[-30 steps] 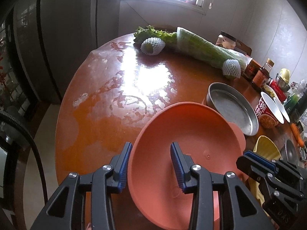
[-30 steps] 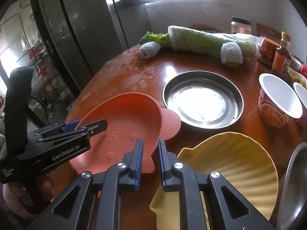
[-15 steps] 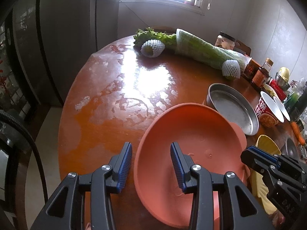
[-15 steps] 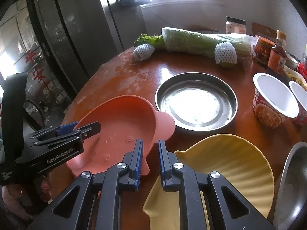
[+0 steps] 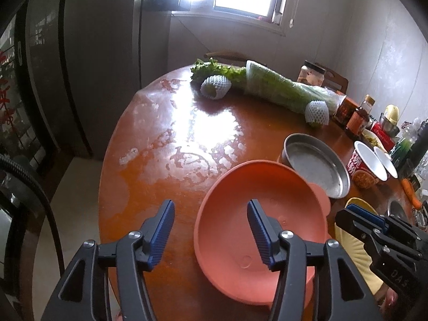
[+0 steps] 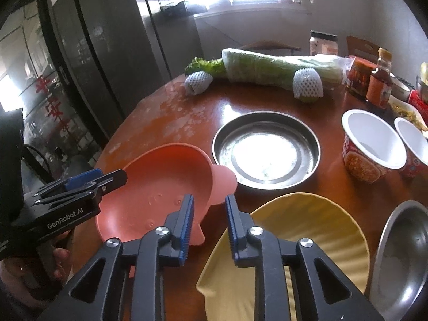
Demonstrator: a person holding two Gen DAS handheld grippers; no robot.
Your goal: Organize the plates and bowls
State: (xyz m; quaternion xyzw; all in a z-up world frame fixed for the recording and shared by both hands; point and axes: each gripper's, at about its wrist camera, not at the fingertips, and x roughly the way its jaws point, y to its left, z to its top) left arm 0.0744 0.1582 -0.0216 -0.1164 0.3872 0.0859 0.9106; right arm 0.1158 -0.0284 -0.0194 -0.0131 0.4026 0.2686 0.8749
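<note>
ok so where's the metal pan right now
In the right wrist view the metal pan sits mid-table, just right of the pink bowl, behind the yellow plate and left of the noodle cup.

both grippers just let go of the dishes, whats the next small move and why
Probably lift the left gripper clear of the pink bowl. Its jaws have just been opening; one pad sits inside the bowl, the other outside, not pressing the rim. The right gripper has opened too, holding nothing, beside the yellow plate. Backing off avoids dragging the bowl.

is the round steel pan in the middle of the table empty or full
Empty: the steel pan shows a bare, shiny bottom catching the window light.
</note>
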